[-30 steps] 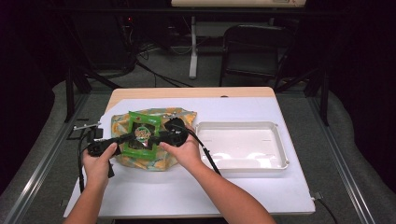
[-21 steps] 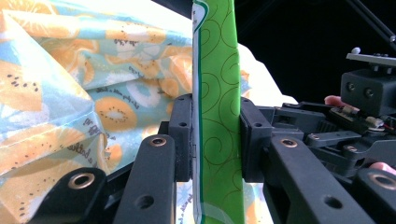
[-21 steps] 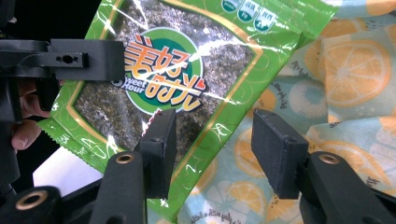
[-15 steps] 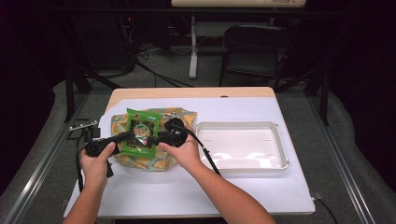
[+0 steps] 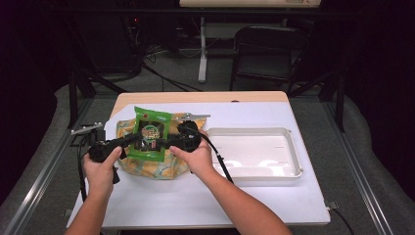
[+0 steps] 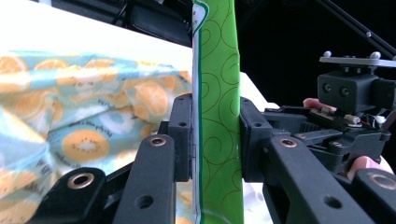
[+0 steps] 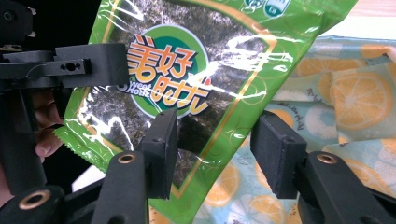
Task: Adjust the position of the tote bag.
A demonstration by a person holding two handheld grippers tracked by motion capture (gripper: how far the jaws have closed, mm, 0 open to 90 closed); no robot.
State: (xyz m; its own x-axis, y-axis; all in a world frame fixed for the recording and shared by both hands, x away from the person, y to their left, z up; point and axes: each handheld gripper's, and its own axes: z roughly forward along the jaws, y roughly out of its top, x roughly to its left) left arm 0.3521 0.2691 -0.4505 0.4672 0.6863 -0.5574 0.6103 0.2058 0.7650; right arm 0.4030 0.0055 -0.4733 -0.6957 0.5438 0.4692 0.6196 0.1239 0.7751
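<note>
A green seaweed snack packet [image 5: 151,131] is held upright above a fruit-print bag [image 5: 161,168] on the white table. My left gripper [image 5: 134,141] comes in from the left and is shut on the packet. In the left gripper view the packet [image 6: 217,116] is edge-on, with both pads of that gripper [image 6: 215,140] pressed against it. My right gripper [image 5: 166,143] reaches in from the right. In the right gripper view its jaws [image 7: 212,140] stand apart at the lower edge of the packet [image 7: 187,60], not pressing on it. The fruit-print bag [image 7: 355,93] lies behind.
An empty white tray [image 5: 293,169] sits on the right half of the table. Cables trail from both grippers toward the person. A black chair [image 5: 269,49] and stand legs are on the floor beyond the table's far edge.
The left gripper has lifted the green packet a little higher above the fruit-print bag. The right gripper has barely moved.
</note>
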